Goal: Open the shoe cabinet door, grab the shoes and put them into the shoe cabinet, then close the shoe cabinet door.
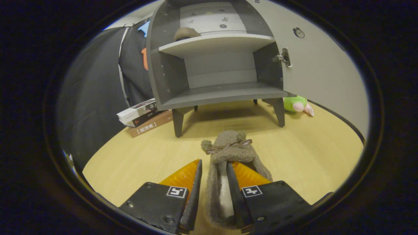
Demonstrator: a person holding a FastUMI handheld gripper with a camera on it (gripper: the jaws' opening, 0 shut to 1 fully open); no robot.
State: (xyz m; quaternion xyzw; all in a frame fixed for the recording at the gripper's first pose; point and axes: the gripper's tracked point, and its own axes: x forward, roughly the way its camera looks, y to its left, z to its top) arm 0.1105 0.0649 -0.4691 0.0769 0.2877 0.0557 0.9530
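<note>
So the whole setup sits on a light wood-grain surface [137, 163], pale yellowish, with faint streaks running across it. Lighting is pretty warm and dim-ish, and there's a soft shadow pooled on the wood further back. Behind it on the left the booth wall [94, 91] is just black cloth hanging down to the surface edge. Leaning against that wall there's a little stack of books [143, 116], a white one on top of a dark one, with a brown one flat underneath. Over on the far right side, a green plush toy [295, 103] with pink bits lies on the wood.
</note>
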